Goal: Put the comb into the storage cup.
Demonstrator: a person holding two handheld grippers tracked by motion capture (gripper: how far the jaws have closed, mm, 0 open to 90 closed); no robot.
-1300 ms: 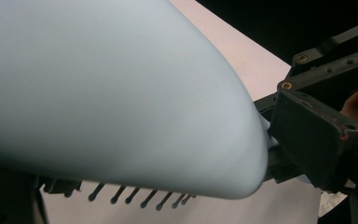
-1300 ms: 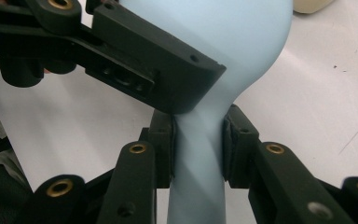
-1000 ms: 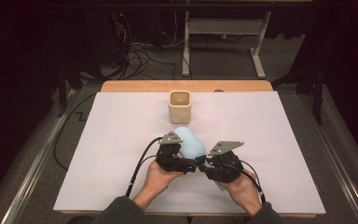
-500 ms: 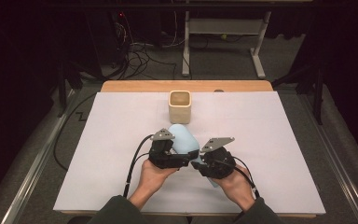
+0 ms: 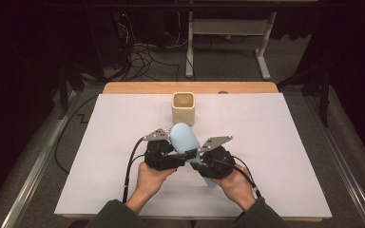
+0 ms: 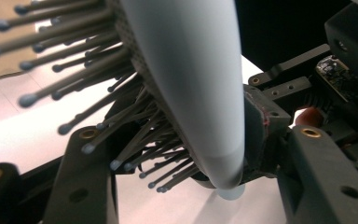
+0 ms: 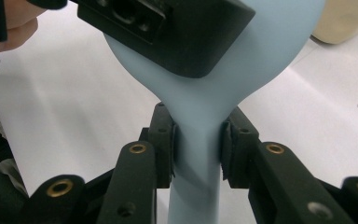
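Near the middle of the white-covered table (image 5: 100,156), on the person's side of it, a pale blue hairbrush (image 5: 185,137) is held up off the surface between two hand-held grippers. Its broad head points toward the far edge, where a cream square cup (image 5: 183,108) stands just beyond it, apart from the brush. The right gripper (image 5: 200,161) has its two black jaws clamped on the narrow neck of the handle, one pad pressed against each side, as the right gripper view shows (image 7: 198,149); the handle's end (image 5: 210,181) sticks out toward the near edge, beside the right hand (image 5: 237,183). The left gripper (image 5: 179,157) comes in from the left and its jaws have just been closing on the head of the brush: in the left gripper view (image 6: 177,154) one jaw stands among the dark, ball-tipped bristles (image 6: 74,107) and the other pad rests against the smooth blue back, so the head sits gripped between them. The left hand (image 5: 148,179) holds that gripper from the near side, with its cable (image 5: 129,173) trailing toward the near edge. Both forearms, in dark sleeves (image 5: 109,216), enter from the near edge of the table.
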